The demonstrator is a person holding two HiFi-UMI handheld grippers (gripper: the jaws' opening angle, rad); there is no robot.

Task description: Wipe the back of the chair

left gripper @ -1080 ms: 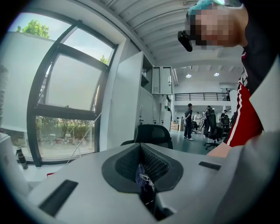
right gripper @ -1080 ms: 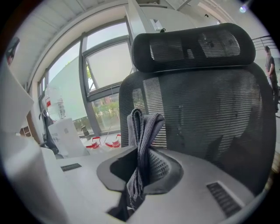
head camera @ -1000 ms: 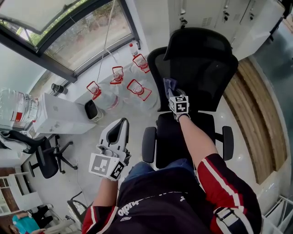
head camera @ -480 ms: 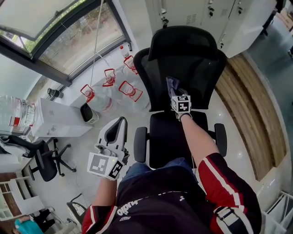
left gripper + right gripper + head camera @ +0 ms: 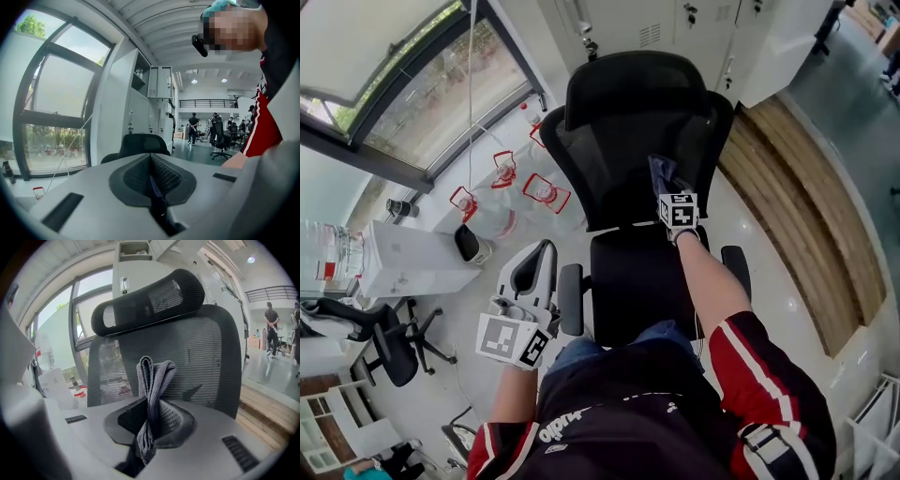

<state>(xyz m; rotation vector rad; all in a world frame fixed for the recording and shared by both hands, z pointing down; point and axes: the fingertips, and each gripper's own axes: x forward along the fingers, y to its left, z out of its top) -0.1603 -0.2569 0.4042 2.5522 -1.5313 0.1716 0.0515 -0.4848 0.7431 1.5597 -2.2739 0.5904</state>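
A black mesh office chair [image 5: 628,122] with a headrest [image 5: 633,80] stands in front of me, its backrest [image 5: 197,357] filling the right gripper view. My right gripper [image 5: 667,187] is shut on a folded grey cloth [image 5: 664,174] and holds it against the right part of the backrest, above the seat [image 5: 637,281]. The grey cloth [image 5: 152,394] sticks up between the jaws. My left gripper [image 5: 536,267] hangs to the left of the chair's armrest [image 5: 571,300], jaws pressed together with nothing between them; the chair's headrest [image 5: 143,144] shows beyond it.
Several clear water jugs with red handles [image 5: 546,194] stand on the floor by the window, left of the chair. A white box [image 5: 417,258] and another black chair [image 5: 389,333] lie further left. White lockers [image 5: 675,28] stand behind; a wooden platform [image 5: 797,197] runs along the right.
My right gripper with the cloth has shifted rightwards across the backrest. The view has swung, so the chair now sits further left and higher. The left gripper has stayed put.
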